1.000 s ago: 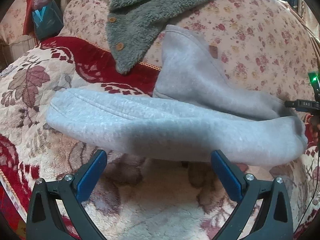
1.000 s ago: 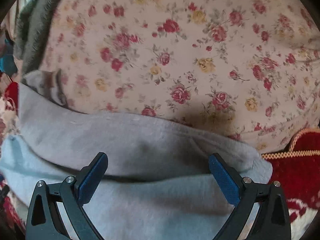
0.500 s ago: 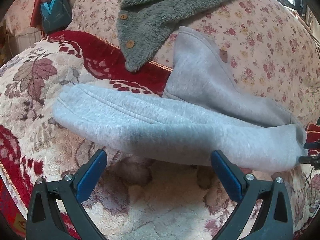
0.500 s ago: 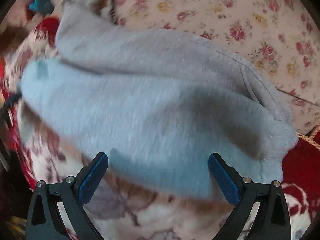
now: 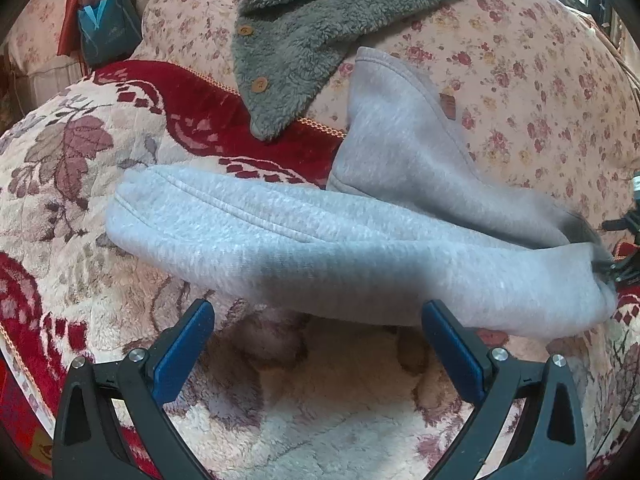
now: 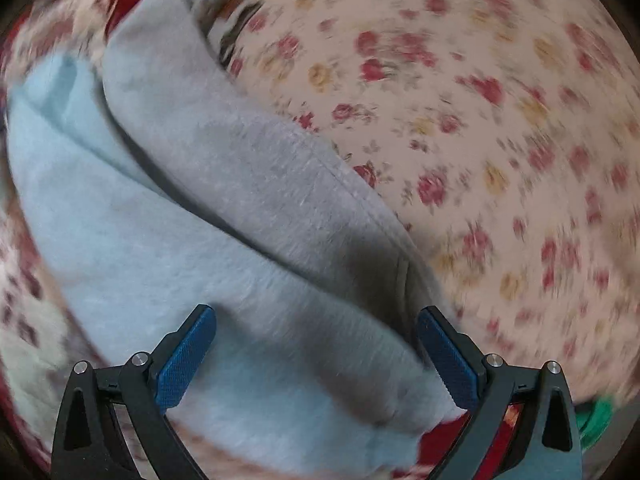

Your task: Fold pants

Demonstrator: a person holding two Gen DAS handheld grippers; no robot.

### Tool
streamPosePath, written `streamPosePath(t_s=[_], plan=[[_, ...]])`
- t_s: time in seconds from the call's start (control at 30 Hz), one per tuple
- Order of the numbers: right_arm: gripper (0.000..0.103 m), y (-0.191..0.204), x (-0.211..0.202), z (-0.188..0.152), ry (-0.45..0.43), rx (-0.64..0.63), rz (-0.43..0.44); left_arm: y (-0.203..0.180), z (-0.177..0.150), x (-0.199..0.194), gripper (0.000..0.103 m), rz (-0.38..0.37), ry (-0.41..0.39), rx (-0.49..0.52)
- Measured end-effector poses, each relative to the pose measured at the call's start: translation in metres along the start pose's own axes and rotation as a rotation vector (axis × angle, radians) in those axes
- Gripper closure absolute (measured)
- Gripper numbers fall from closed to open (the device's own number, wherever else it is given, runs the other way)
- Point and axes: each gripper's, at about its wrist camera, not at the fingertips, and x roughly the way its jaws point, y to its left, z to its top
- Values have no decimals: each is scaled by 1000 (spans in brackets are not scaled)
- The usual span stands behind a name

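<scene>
Pants [image 5: 340, 256] lie folded along the blanket's [image 5: 320, 420] bare front, both tongs [image 5: 318, 344] [image 6: 316, 344] spread apart, empty.

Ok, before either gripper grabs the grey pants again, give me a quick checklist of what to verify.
1. Left gripper open, nothing held: ok.
2. Right gripper open, over the cloth: ok.
3. Grey pants fully on the blanket: not ok, one part rests up against the floral cushion.
4. Fold edges aligned: cannot tell, right wrist view is blurred.
5. Green fleece jacket off the pants: ok, apart.
</scene>
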Motion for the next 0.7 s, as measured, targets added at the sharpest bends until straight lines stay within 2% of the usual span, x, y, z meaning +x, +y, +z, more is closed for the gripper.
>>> streamPosePath(t_s=[0.1, 0.2, 0.23, 0.27, 0.3, 0.33, 0.37, 0.5, 0.63, 0.7], plan=[[4, -3, 25, 8, 64, 1, 65, 0, 3, 5, 0, -3, 6, -7], [16, -3, 38, 15, 74, 27, 141, 1, 4, 10, 0, -1, 14, -7], [31, -4, 39, 15, 73, 45, 183, 1, 4, 11, 0, -1, 17, -8], [50, -6, 37, 12, 69, 56, 197, 1, 4, 12, 0, -1, 20, -9], [60, -2, 35, 9, 59, 52, 180, 2, 4, 12, 0, -1, 23, -9], [74, 4, 33, 6, 56, 34, 148, 2, 4, 13, 0, -1, 25, -10], [81, 8, 28, 1, 55, 20, 134, 2, 3, 12, 0, -1, 27, -10], [89, 39, 15, -12, 32, -30, 65, 5, 2, 12, 0, -2, 37, -20], [91, 52, -17, -26, -23, 21, 37, 16, 1, 9, 0, -13, 39, -64], [91, 50, -44, -48, -58, 46, 35, 21, 0, 7, 0, -17, 37, -85]])
